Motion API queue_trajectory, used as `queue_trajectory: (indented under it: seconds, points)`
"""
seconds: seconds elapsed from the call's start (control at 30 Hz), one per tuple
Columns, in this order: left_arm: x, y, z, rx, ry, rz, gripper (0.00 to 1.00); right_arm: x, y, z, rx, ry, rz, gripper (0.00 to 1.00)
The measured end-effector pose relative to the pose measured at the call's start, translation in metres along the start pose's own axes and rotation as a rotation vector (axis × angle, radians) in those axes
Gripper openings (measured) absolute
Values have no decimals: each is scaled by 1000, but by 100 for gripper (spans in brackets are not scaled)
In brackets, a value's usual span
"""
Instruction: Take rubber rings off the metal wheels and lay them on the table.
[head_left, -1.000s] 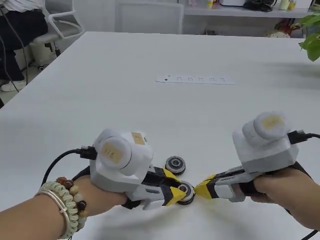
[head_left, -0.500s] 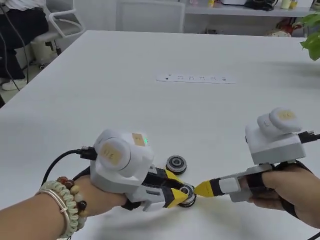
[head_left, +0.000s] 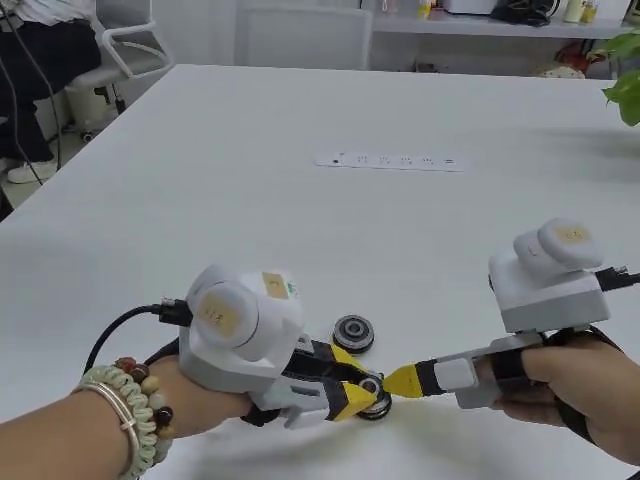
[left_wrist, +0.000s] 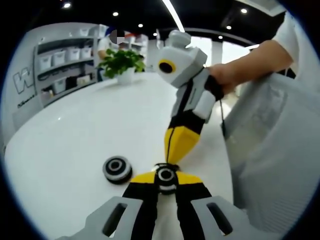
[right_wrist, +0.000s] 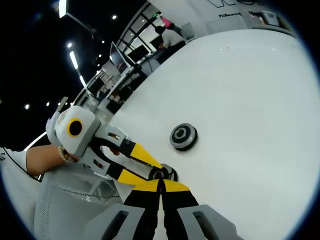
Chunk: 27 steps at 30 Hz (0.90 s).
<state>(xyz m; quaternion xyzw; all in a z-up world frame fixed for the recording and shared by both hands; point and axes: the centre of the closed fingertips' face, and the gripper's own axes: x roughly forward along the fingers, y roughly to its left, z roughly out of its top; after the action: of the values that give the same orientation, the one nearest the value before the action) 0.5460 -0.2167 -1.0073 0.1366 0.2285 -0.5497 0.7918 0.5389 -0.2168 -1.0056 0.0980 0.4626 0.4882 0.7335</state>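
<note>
A small metal wheel with a black rubber ring (head_left: 371, 392) lies low over the white table, and my left gripper (head_left: 362, 393) is shut on it. In the left gripper view the wheel (left_wrist: 166, 177) sits between the yellow tips. My right gripper (head_left: 392, 381) comes in from the right with its jaws shut. Its tips pinch the ring at the wheel's rim (right_wrist: 163, 174). In the left gripper view the right gripper (left_wrist: 170, 161) points down onto the wheel. A second ringed wheel (head_left: 352, 332) (left_wrist: 117, 169) (right_wrist: 183, 136) lies flat on the table just beyond.
A white power strip (head_left: 390, 160) lies at mid table. An office chair (head_left: 120, 45) and a seated person stand past the far left corner. A green plant (head_left: 625, 75) hangs in at the far right. A black cable (head_left: 125, 325) trails from the left gripper.
My right hand has shifted to the right and tilted, while its tips stay at the wheel. The left gripper still holds the wheel, a touch lower in view.
</note>
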Motion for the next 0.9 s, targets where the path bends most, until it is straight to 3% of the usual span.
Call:
queue_trajectory:
  seconds: [0.83,0.87,0.9]
  points:
    - [0,-1,-1,3,2,-3,13,0,10,5,2,-26,45,0]
    - [0,-1,-1,3,3,-3,13,0,11,6,5,-31,50,0]
    - [0,-1,-1,3,3,-3,13,-1,22,11,12,-53,116,0]
